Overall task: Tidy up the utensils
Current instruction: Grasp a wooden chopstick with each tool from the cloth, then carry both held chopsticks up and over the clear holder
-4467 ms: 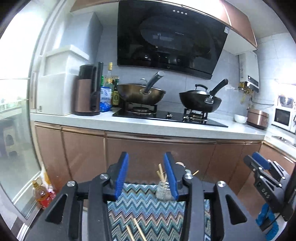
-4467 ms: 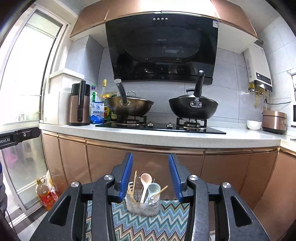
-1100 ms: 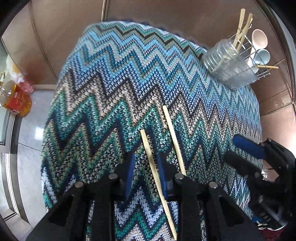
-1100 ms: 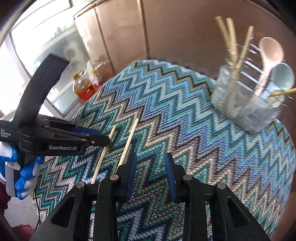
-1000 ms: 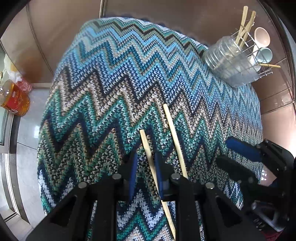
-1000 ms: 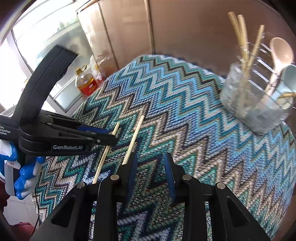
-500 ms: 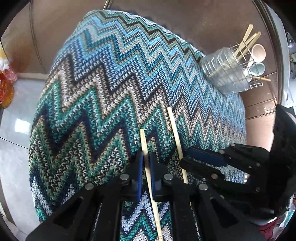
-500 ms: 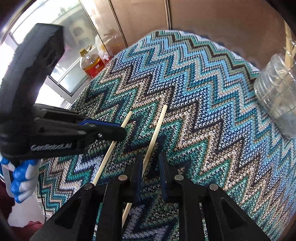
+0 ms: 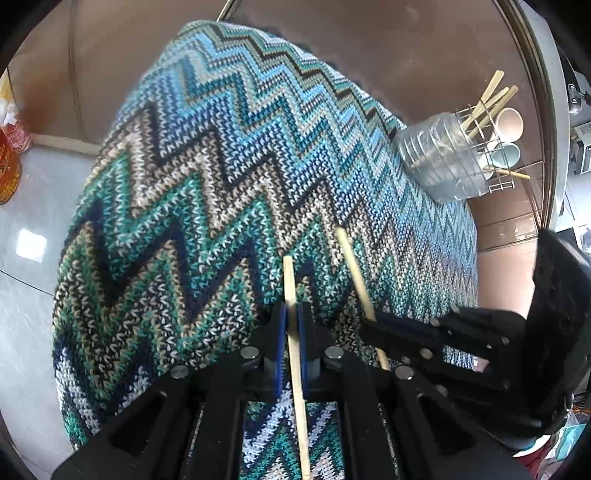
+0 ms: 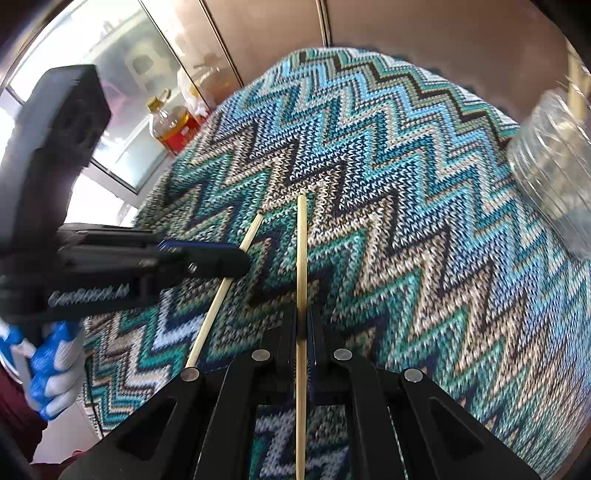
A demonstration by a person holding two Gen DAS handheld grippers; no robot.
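Item: two chopsticks, pale wood, slim, plain and straight, lying side by side but apart on a zigzag-knit cloth point(image 9: 207, 173) in blue, teal, tan and black.

Left chopstick point(image 9: 291, 295): lay along the left gripper point(image 9: 291, 321), blue pads pressed flat against both its sides; jaws had just finished closing on it. Its far tip projected past the fingertips onto the cloth.

Right chopstick point(image 10: 301, 258): clamped likewise in the right gripper point(image 10: 303, 321), jaws having just closed in to the wood, the stick running straight forward between them.

Both sticks were near the cloth's near end, roughly mid-width.

Holder: a clear ribbed container in a wire rack point(image 9: 443, 162) stood at the cloth's far right corner, holding more chopsticks and two spoons, well apart from the gripped pair.

Open room: bare cloth lay between the sticks and the holder. The cloth's left edge dropped to a pale floor, with an oil bottle point(image 10: 171, 127) beyond. Brown cabinet fronts point(image 10: 424, 29) stood behind the far edge.
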